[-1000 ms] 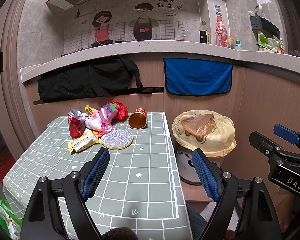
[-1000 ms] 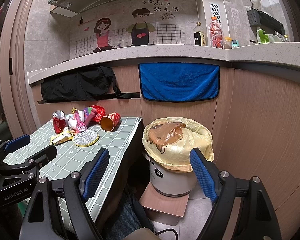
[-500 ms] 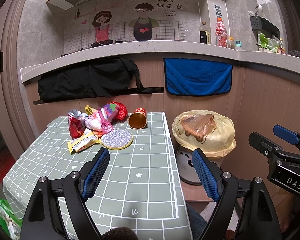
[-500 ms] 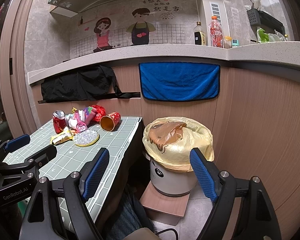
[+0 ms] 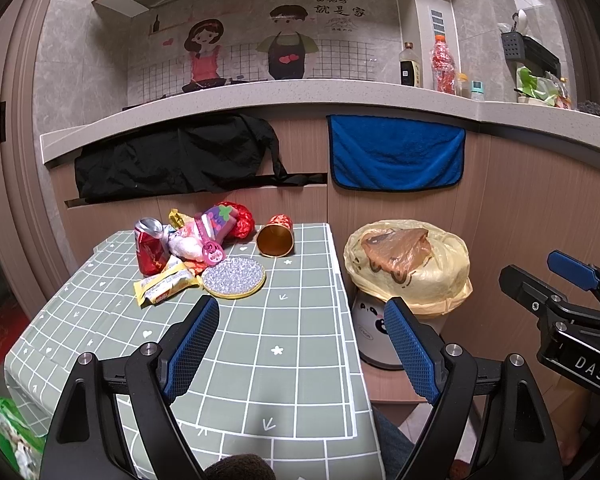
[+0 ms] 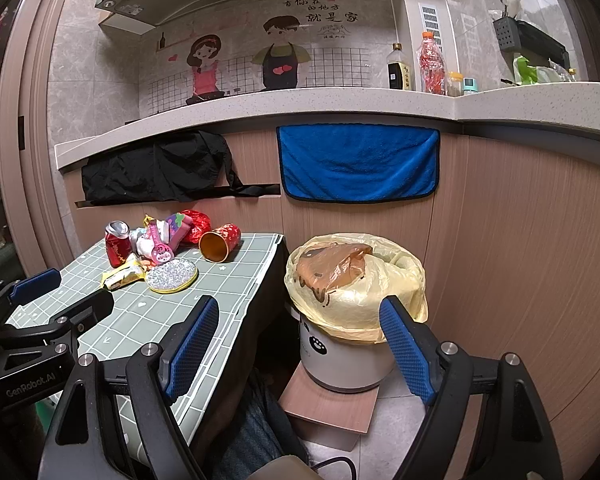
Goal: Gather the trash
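- The trash (image 5: 196, 252) sits in a pile at the far end of the table (image 5: 260, 360): a red can (image 5: 150, 247), a yellow wrapper (image 5: 162, 285), a shiny round disc (image 5: 233, 277) and a cup (image 5: 276, 236) lying on its side.
- The bin (image 5: 408, 280), lined with a yellow bag, stands on the floor just beside the table.
- The left gripper (image 5: 302, 346) is spread wide and holds nothing.
- The right gripper (image 6: 300, 346) is spread wide too, with nothing in it.

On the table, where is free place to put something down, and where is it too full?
The near half of the table is bare, from the glitter disc to the front edge. The far right strip beside the tipped paper cup is free too. The far left corner is crowded: soda can, wrappers.
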Motion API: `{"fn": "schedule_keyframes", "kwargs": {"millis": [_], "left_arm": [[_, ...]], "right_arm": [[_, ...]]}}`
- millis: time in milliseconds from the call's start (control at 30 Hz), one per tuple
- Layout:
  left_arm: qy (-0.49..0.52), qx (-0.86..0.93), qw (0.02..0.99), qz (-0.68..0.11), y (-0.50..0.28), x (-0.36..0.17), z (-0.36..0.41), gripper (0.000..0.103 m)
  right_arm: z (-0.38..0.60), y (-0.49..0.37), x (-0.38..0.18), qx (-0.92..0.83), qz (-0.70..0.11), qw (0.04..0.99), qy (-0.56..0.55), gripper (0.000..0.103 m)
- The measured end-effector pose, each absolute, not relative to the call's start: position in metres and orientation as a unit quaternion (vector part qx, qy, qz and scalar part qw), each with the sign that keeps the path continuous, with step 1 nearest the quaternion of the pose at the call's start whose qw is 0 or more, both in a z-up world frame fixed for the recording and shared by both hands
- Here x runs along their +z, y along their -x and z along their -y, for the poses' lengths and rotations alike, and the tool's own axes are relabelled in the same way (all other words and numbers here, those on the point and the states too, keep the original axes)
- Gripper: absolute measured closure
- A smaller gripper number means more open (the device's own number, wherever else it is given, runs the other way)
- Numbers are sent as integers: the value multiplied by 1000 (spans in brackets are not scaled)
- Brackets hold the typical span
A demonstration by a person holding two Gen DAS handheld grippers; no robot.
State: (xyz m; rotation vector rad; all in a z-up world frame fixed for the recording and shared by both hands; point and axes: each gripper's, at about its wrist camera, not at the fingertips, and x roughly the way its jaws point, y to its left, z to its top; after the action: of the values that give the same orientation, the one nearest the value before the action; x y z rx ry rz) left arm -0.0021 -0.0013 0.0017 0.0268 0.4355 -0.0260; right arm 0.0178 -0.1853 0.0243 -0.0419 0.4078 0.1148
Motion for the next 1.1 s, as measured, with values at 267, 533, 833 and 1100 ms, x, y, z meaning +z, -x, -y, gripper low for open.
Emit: {"fn": "schedule_keyframes", "kwargs": {"millis": [267, 533, 833, 1100], "left_arm": [[-9, -12, 975, -220, -1, 1, 3, 19], [44, 3, 973, -226, -43, 4, -60, 19], [103, 84, 958, -253, -123, -18, -177, 18], [104, 88, 944, -300, -206, -33, -231, 18]], "right_arm": [[183, -20, 19, 62, -210, 975, 19, 22], [172, -61, 28, 87, -201, 975, 38, 22], [114, -158, 23, 142, -201, 967, 58, 23], [78, -229, -11, 170, -259, 949, 50, 23]]}}
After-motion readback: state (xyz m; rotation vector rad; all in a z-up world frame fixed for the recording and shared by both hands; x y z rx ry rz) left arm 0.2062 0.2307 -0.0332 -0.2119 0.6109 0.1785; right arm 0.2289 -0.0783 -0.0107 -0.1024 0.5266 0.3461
